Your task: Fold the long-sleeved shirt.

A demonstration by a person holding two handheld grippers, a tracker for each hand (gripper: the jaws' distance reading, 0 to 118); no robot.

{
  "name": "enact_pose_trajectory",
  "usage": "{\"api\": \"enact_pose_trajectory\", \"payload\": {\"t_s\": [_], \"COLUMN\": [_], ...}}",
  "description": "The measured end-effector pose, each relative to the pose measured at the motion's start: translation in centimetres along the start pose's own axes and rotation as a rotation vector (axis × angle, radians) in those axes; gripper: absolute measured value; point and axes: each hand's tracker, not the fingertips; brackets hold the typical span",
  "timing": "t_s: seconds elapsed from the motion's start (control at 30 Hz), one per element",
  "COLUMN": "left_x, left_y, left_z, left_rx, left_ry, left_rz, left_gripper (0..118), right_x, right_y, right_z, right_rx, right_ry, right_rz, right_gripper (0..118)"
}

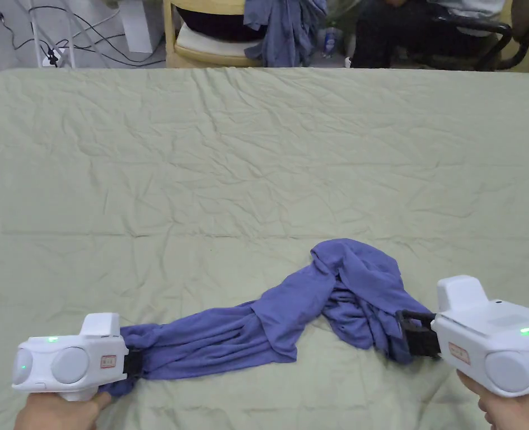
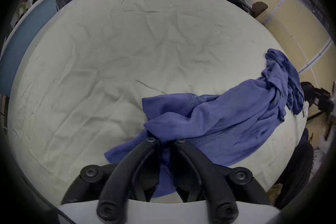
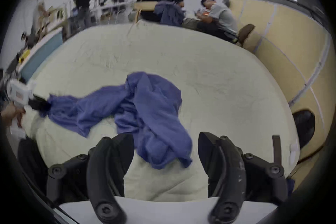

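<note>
Near the counter's (image 1: 257,140) front edge lies the bunched blue shirt (image 1: 291,313). Left hand-held gripper (image 2: 166,140) is clamped on one end; right hand-held gripper (image 3: 165,148) gapes around the other, not yet pinching. It should bite in, then pull apart to spread the shirt. Nothing blocks; seated people sit well behind.

No readable text anywhere. Small red-bordered sticker (image 1: 108,361) on side of white plastic left tool (image 1: 133,363), print too small to read. Same kind of sticker (image 1: 459,353) on white plastic right tool (image 1: 420,334), also illegible. No brands, numbers or signs legible elsewhere.
</note>
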Motion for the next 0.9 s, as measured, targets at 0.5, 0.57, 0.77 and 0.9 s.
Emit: {"api": "enact_pose_trajectory", "payload": {"t_s": [0.5, 0.57, 0.77, 0.9], "left_x": [2.5, 2.5, 1.7, 2.1], "left_y": [0.2, 0.0, 0.2, 2.5], "left_z": [0.5, 0.8, 6.2, 12.1], "left_rx": [-0.018, -0.003, 0.197, 0.331], "left_ry": [0.054, 0.058, 0.038, 0.022], "left_rz": [-0.030, -0.034, -0.003, -0.039], "left_gripper": [11, 11, 10, 10], "right_x": [2.6, 1.9, 1.2, 1.6], "right_y": [-0.4, -0.5, 1.4, 4.2], "right_z": [-8.4, -7.7, -0.9, 5.1], "right_rx": [-0.114, -0.104, 0.063, 0.201], "right_ry": [0.189, 0.161, 0.100, 0.087], "right_rz": [0.014, 0.019, 0.045, 0.043], "right_gripper": [15, 13, 12, 12]}}
